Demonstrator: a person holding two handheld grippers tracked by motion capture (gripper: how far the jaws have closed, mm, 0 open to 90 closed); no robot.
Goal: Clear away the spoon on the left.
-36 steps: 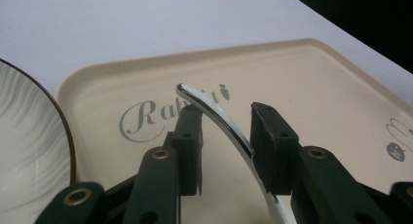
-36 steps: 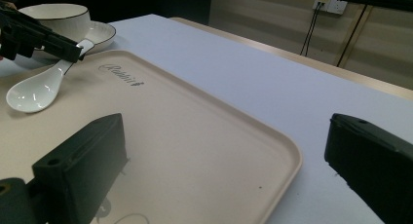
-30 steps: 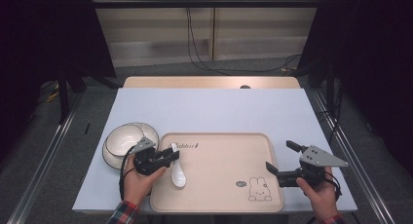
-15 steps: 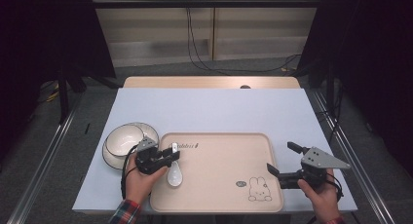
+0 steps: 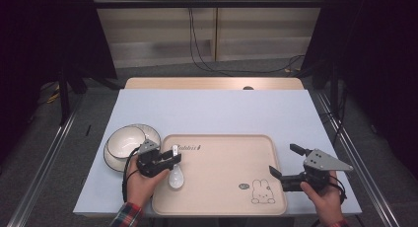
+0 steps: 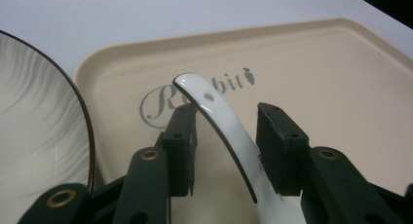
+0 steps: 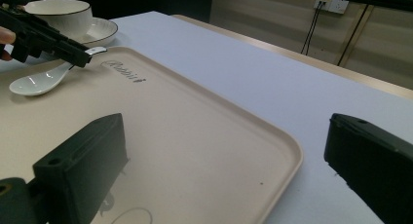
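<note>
Left tool (image 5: 165,163) spread around the white spoon (image 5: 174,173) handle on the tray (image 5: 222,187), not pinching. Glazed ceramic, probably slippery and breakable; mid-handle grip looks best. Right tool (image 5: 287,164) spread, empty.

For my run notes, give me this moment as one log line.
left gripper: open, jaws astride white spoon handle | spoon: on beige tray, near bowl | right gripper: open, empty, at tray's right edge

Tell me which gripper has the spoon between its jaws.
The left gripper: its jaws straddle the white spoon handle on the tray. The right gripper is open beside the tray.
</note>
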